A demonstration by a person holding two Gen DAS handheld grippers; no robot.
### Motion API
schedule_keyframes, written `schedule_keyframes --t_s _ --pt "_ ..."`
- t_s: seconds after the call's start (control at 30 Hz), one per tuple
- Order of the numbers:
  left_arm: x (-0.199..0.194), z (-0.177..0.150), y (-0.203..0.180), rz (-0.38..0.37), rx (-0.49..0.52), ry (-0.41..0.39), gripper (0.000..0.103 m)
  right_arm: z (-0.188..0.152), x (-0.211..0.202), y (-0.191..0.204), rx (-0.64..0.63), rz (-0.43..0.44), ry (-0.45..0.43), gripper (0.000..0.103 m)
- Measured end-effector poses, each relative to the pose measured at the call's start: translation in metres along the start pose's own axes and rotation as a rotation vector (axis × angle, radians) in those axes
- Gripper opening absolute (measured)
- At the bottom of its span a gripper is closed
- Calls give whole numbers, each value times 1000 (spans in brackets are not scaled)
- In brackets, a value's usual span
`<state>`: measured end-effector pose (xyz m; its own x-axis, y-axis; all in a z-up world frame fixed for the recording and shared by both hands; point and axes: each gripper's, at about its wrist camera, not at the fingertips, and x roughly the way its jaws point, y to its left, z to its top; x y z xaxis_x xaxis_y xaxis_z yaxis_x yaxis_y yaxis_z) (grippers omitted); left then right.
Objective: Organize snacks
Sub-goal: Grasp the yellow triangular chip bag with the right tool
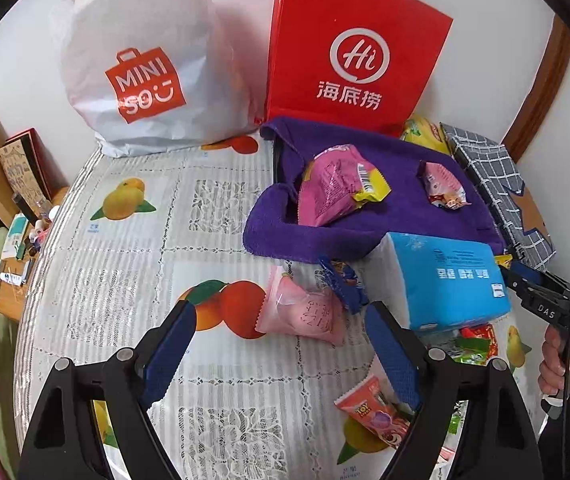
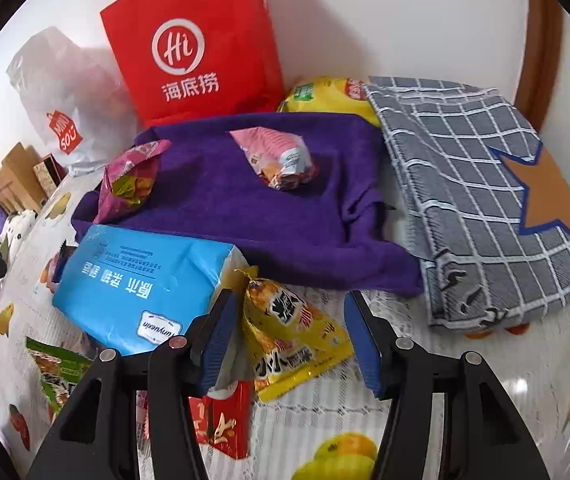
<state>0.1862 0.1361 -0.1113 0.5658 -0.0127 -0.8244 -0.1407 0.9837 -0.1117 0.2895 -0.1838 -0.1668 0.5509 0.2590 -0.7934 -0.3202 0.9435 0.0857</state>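
Note:
My left gripper (image 1: pixel 281 336) is open above the fruit-print tablecloth (image 1: pixel 125 264). A pale pink snack packet (image 1: pixel 305 312) lies just past its fingertips, untouched, with a small dark blue packet (image 1: pixel 343 280) beside it. My right gripper (image 2: pixel 291 332) straddles a yellow snack packet (image 2: pixel 293 332) lying flat on the table. Its blue pads stand close to the packet's sides and show no squeeze. A purple towel (image 2: pixel 245 216) behind carries a pink-magenta snack bag (image 2: pixel 129 180) and a small pink-striped packet (image 2: pixel 277 156). In the left wrist view a hand holds the right gripper (image 1: pixel 541 292) at the right edge.
A blue tissue pack (image 2: pixel 145 280) lies left of the yellow packet, over red (image 2: pixel 221 420) and green (image 2: pixel 61 368) packets. A red paper bag (image 1: pixel 357 48) and white shopping bag (image 1: pixel 137 68) stand against the wall. A grey checked cloth (image 2: pixel 485 200) lies right, a yellow chip bag (image 2: pixel 325 96) behind it.

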Motion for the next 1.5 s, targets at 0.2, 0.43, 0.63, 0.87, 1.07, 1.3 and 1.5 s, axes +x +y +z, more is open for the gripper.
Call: schedule_keyframes --t_s 0.2,0.43,0.63,0.87,1.07,1.3,1.5 --pt "3 -2 2 -7 -6 15 85 -3 6 2 -12 29 4 30" --pt "-8 -10 4 -7 -11 9 85 -14 -23 -6 43 -6 17 28" --pt "-17 -17 4 -14 -13 5 85 -45 -50 -18 139 -21 57 28" --pt "-21 -23 -2 -25 0 16 85 -65 -54 -10 107 -34 41 66" --pt "-17 -25 1 -16 -4 30 85 -67 -35 -6 78 -24 57 68" --pt "12 -21 -2 -2 15 66 85 -75 -23 0 28 -85 1 47" --pt "42 -14 -3 -3 43 87 85 -80 -21 -11 54 -92 -36 47"
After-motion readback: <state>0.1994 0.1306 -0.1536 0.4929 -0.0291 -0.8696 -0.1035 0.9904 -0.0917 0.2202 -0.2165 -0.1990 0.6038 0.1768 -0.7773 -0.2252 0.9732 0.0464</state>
